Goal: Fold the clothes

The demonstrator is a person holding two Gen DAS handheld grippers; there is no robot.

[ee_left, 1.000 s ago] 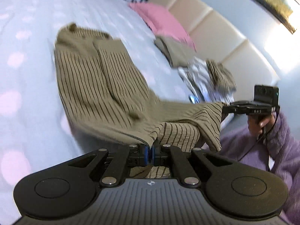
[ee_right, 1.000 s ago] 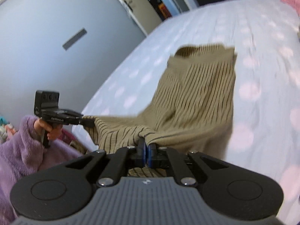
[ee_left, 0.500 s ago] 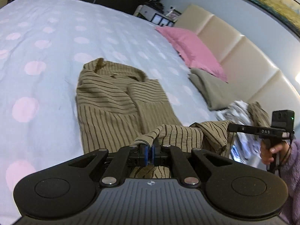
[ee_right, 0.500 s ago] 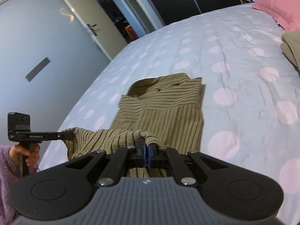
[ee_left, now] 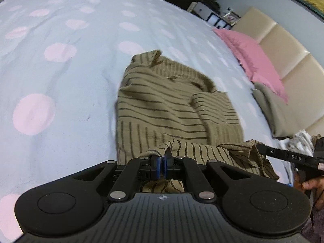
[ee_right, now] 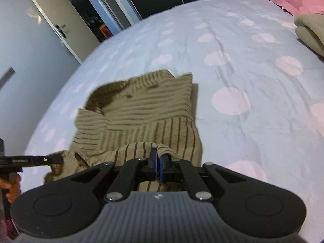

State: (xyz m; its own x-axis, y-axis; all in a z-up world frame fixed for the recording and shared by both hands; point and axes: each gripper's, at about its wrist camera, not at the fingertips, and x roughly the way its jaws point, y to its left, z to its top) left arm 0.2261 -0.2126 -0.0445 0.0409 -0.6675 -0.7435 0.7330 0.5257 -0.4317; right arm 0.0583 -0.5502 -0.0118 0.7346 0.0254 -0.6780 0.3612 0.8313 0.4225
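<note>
I am working over a wide bed (ee_left: 60,77) in a bedroom, its pale cover dotted with pink spots. Nearest me, my left tool (ee_left: 161,165) is clenched on the near hem of a striped shirt (ee_left: 166,105), the blue pads pinching a bunched fold of cloth. My right tool (ee_right: 158,167) is clamped the same way on the hem's other corner, and the edge between the two tools sags a little. In the left view the right tool shows side-on at the frame's right edge, a hand (ee_left: 309,184) on its grip. The shirt lies on the bed just ahead of both tools, its body flat, a sleeve folded across it and the collar at the far end. I judge this as the lengthwise fold, hem carried toward the collar.

What worries me: the slack between the corners could land as a crease or a buckle if I set the hem down without first drawing the tools apart. If one tool leads, the hem lands skewed against the shoulders. Dragging low could also shove the folded sleeve out of place, and the pinch is small, so a tug might slip the cloth out.

Farther off, a folded grey item (ee_left: 277,111) lies near a pink pillow (ee_left: 255,56), with a padded headboard (ee_left: 287,46) behind.
</note>
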